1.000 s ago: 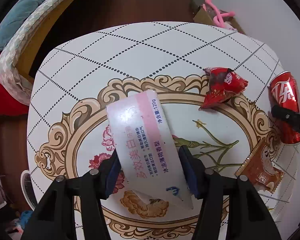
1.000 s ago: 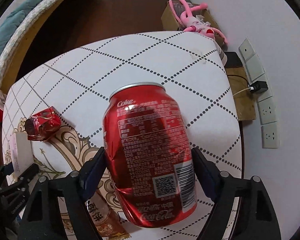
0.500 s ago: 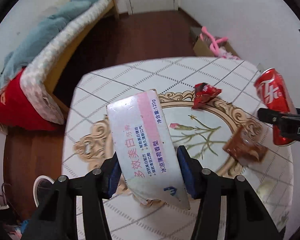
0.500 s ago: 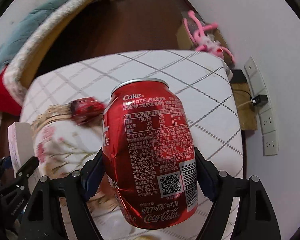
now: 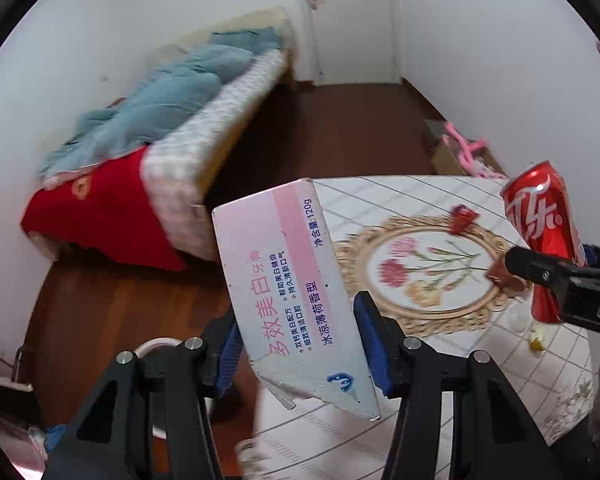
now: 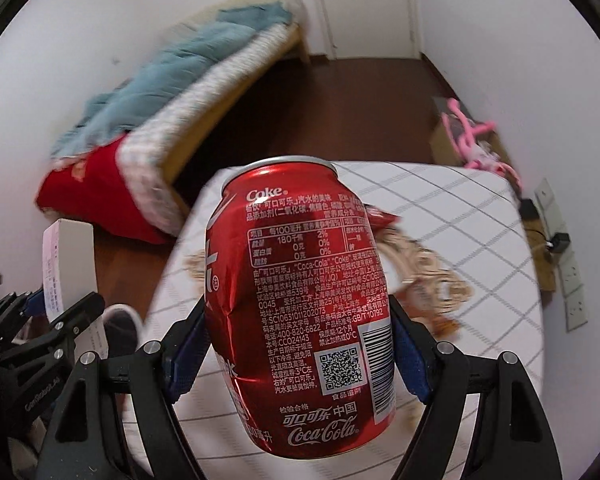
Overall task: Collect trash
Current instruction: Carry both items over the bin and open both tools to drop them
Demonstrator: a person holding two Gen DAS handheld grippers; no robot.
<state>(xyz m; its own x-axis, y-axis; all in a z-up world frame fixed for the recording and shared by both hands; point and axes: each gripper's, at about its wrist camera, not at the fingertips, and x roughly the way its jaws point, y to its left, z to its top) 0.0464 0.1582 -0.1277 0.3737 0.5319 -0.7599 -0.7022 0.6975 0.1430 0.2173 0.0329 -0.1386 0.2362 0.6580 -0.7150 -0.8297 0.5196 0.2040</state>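
Where blue pads (image 6: pixel 406 354) clamp: dented can (image 6: pixel 300 308).

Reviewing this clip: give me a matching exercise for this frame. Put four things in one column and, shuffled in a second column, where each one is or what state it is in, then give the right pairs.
Things:
1. toothpaste box
2. Coke can
3. red crumpled wrapper
4. pink toy

Places or states:
A. lying on the patterned table
B. clamped in the right gripper, dented
C. on the floor by the wall, beyond the table
D. clamped in the left gripper, one end torn open

Pairs: 1-D, 2-B, 3-A, 4-C
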